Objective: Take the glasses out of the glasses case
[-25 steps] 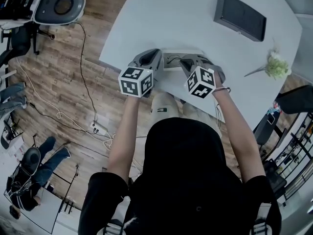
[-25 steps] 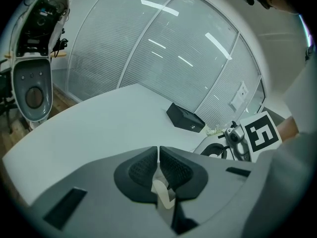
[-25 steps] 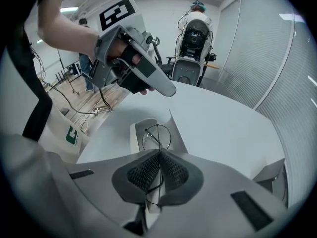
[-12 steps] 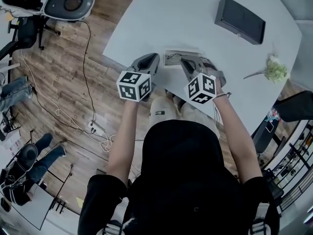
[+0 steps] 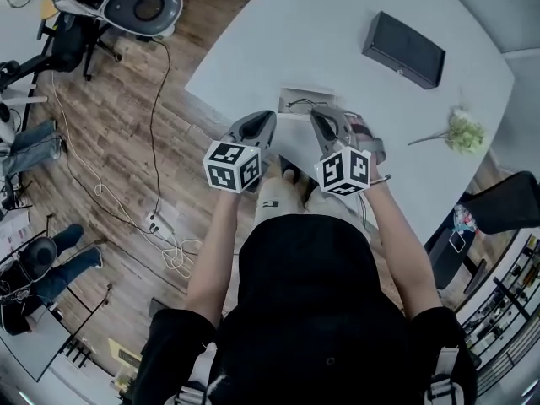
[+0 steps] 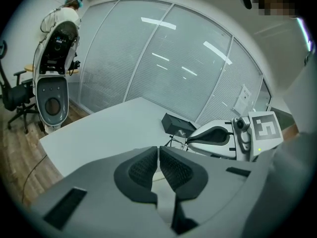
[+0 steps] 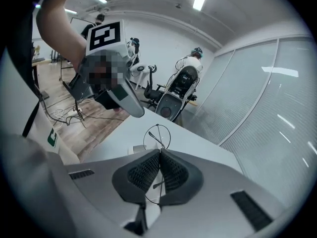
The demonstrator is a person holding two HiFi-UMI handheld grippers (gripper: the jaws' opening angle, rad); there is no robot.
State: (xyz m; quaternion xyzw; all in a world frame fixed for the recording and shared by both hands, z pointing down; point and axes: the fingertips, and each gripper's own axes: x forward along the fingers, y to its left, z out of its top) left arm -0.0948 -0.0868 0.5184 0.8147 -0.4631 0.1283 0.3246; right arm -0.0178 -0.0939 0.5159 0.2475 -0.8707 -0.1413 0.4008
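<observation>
Gripping the thin black wire-rimmed glasses [image 7: 157,137], the right gripper [image 7: 159,153] is holding them just above the pale flat case [image 5: 291,96], seemingly almost free; the left gripper [image 6: 158,151] is staying out of it, closed and apparently empty.

Lower half of glasses [image 7: 155,137] behind right tool's [image 7: 159,153] closed jaws.

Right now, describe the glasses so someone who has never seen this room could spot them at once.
On the big pale table, look near the person's edge, at the right hand-held gripper. Pinched in it are the glasses: thin dark wire with round lenses, unlike the solid black box farther back.
</observation>
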